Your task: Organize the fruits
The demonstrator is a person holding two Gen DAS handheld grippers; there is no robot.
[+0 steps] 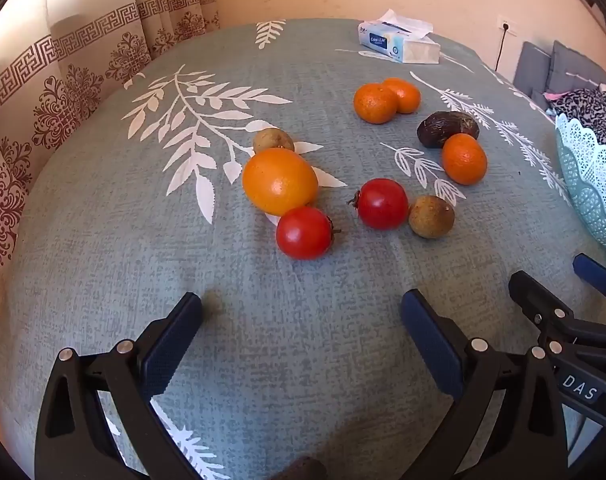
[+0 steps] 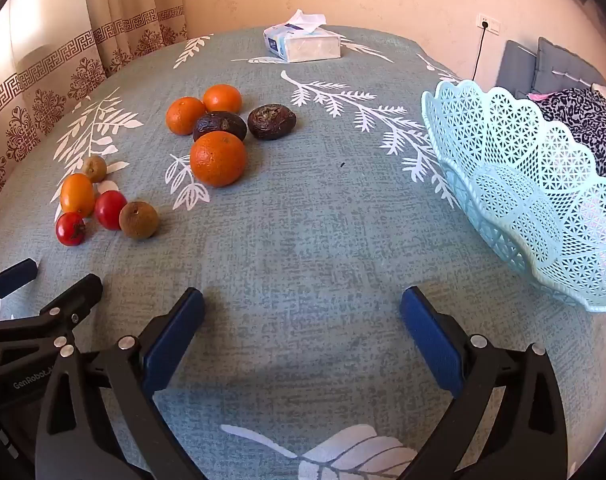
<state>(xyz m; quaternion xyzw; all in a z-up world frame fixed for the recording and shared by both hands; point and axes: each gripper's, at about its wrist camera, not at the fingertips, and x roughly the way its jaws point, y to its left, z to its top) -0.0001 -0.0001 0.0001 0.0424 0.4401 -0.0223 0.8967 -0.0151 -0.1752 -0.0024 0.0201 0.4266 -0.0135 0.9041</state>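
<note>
Left wrist view: left gripper [image 1: 301, 308] stood with its fingers [image 1: 171, 344] spread wide and empty, angled down over bare tablecloth at the near edge of the desk [image 1: 83, 240].

Right wrist view: right gripper [image 2: 303, 304] likewise wide and empty, just beside its neighbour, nothing between its fingers [image 2: 433, 344].

Fruit, all loose on the cloth, none yet gathered:
- Near cluster: yellow-orange fruit [image 1: 280, 181]; two small red fruits [image 1: 305, 233] [image 1: 383, 203]; two small brown fruits [image 1: 273, 140] [image 1: 431, 216].
- Far cluster: three mandarins [image 2: 218, 158] [image 2: 185, 115] [image 2: 222, 98]; two dark wrinkled fruits [image 2: 220, 125] [image 2: 272, 121].

Container: pale blue lattice basket [image 2: 523, 184], at the right side of the desk, tipped so its mouth faced the fruit; empty as far as could be seen.

Other: tissue box [image 2: 303, 44] at the far edge.

Handling note, as a judgement: the step appeared to be the first pick. The red fruit nearest the left gripper was the easiest start; closing the fingers gently across its widest part would keep it from rolling or bruising. The right gripper, nearer the basket, suited the mandarins. Touching neighbours were best approached from their free side, lest they scatter.
</note>
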